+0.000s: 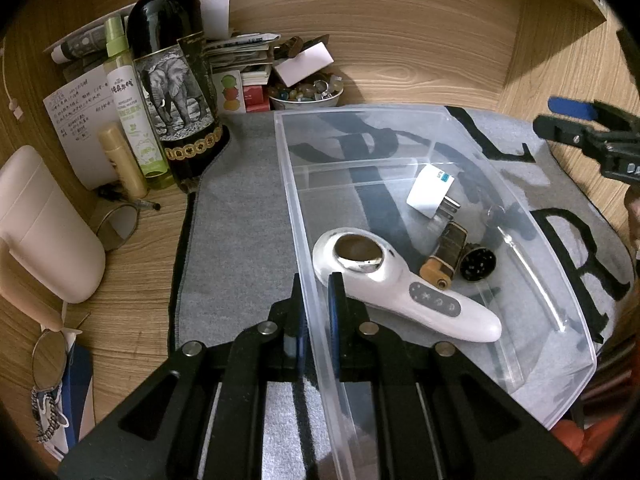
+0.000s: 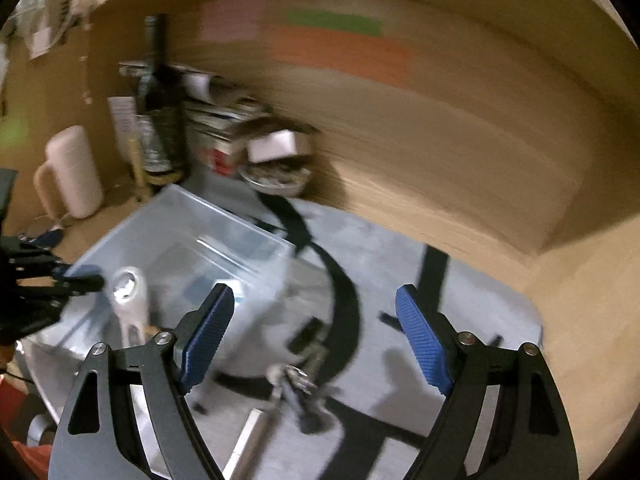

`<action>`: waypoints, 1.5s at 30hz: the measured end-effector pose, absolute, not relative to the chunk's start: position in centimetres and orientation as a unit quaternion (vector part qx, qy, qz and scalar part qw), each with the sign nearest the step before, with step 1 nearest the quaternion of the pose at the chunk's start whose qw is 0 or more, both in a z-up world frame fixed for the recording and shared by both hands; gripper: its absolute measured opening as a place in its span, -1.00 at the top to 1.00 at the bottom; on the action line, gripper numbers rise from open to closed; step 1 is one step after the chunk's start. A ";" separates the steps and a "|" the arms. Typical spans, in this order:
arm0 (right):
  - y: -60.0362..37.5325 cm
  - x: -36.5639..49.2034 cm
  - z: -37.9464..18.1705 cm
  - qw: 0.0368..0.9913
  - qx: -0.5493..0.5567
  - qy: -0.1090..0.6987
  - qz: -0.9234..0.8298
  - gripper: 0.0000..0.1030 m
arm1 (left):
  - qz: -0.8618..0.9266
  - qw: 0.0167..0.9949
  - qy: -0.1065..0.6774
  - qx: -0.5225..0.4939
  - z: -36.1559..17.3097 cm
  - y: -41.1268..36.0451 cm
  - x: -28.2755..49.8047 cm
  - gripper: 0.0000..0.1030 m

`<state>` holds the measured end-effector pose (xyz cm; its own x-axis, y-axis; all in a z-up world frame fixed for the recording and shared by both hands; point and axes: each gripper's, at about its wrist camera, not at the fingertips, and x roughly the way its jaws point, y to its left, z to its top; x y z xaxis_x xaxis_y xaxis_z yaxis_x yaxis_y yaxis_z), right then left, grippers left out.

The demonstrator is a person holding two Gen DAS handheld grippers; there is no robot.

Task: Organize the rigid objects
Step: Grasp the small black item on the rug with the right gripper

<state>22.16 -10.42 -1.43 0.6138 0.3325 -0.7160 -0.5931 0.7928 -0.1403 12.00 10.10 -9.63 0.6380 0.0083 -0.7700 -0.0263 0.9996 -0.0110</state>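
A clear plastic bin [image 1: 568, 264] sits on a grey mat [image 1: 240, 216]. In it lie a white handheld device [image 1: 404, 288], a white plug adapter [image 1: 430, 190], a brass lighter [image 1: 442, 256] and a dark round grinder [image 1: 476, 262]. My left gripper [image 1: 318, 312] is shut on the bin's left wall. My right gripper [image 2: 316, 340] is open and empty, above the mat right of the bin [image 2: 180, 236]; it shows at the right edge of the left wrist view [image 1: 576, 128]. A small metal item with keys [image 2: 296, 380] lies on the mat below it, blurred.
A wine bottle [image 1: 172, 72], a green spray bottle [image 1: 132, 108], a cream tube [image 1: 122, 160], a beige jug [image 1: 44, 224] and a bowl of stones [image 1: 306, 94] stand at the back left. Paper stacks and wooden walls close in the desk. Glasses [image 1: 116, 224] lie left of the mat.
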 end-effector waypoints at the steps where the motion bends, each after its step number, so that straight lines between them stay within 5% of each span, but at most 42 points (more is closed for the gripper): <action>1: -10.9 22.4 -1.6 0.879 -0.183 0.357 0.258 -0.57 | 0.010 0.905 0.426 -0.011 -9.6 10.1 12.0 0.84; 21: -13.4 27.3 -11.8 0.830 -0.129 0.491 0.233 -0.52 | 0.008 0.905 0.425 -0.016 -9.8 10.2 11.9 0.84; 27: -13.4 27.2 -11.6 0.824 -0.122 0.494 0.249 -0.11 | 0.008 0.905 0.425 -0.017 -9.8 10.2 11.9 0.84; 39: -8.9 27.0 -11.9 0.811 -0.158 0.487 0.283 -0.10 | 0.007 0.905 0.425 -0.016 -9.8 10.3 11.9 0.84; 41: -8.6 26.9 -12.5 0.812 -0.165 0.484 0.282 0.01 | 0.007 0.905 0.425 -0.016 -9.8 10.3 11.9 0.84; 43: -8.6 26.6 -12.2 0.814 -0.168 0.475 0.289 0.40 | 0.007 0.905 0.425 -0.016 -9.8 10.3 11.9 0.84; 45: -8.8 26.4 -11.7 0.817 -0.168 0.468 0.290 0.40 | 0.007 0.905 0.425 -0.017 -9.8 10.3 11.9 0.84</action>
